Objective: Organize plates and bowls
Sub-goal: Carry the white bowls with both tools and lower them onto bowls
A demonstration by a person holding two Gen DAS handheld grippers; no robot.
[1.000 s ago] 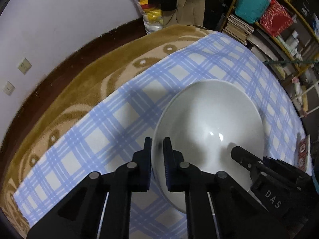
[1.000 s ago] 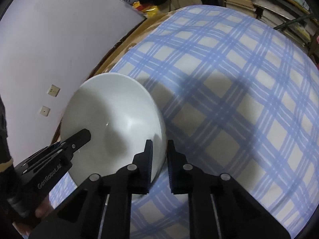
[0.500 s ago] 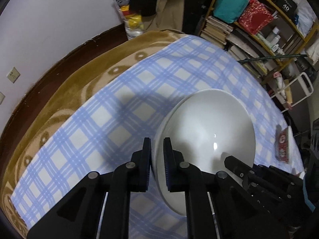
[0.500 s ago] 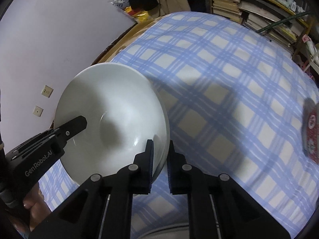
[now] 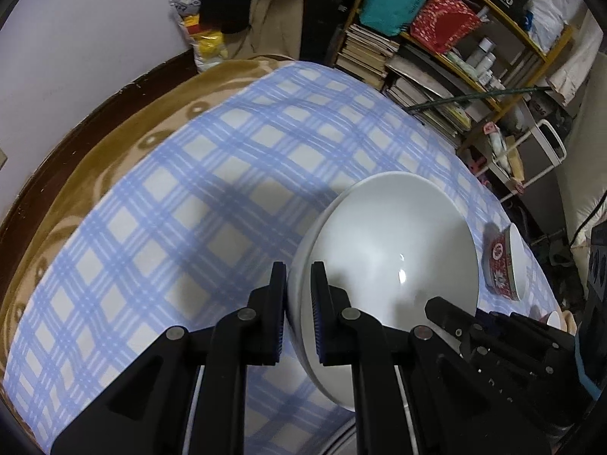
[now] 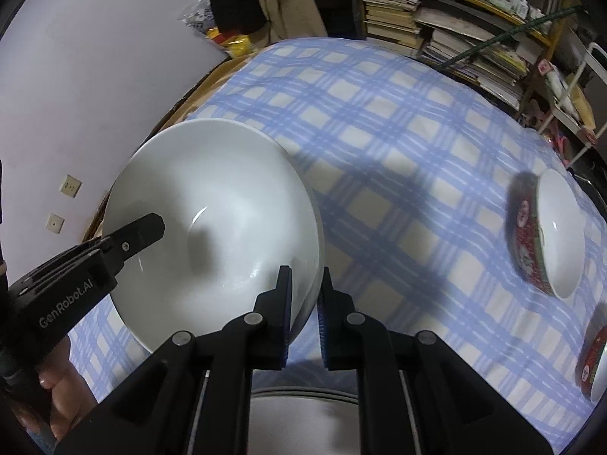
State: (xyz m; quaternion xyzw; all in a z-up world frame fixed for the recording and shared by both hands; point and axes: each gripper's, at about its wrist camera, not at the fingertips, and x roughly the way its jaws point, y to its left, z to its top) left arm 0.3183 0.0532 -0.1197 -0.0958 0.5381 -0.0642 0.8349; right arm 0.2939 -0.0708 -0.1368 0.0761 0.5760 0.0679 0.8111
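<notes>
I have the white bowl [image 6: 212, 227] pinched by opposite rims — left gripper [image 5: 297, 292] and right gripper [image 6: 305, 299], jaws narrow on it, above the checked-cloth bench [image 6: 398, 151]. Red patterned bowl [image 6: 542, 235] lies beyond the right-hand rim; right hand nearer.

White bowl [image 6: 227, 204], blue-and-white plaid cloth [image 6: 398, 144] – red patterned bowl [image 6: 527, 242], mustard blanket [image 5: 114, 151]

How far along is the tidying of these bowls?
Nothing looks finished yet. In hand: the large white bowl, gripped at opposite rims by the left gripper and right gripper, clear of the checked cloth. Left: two red patterned bowls sitting separately.
</notes>
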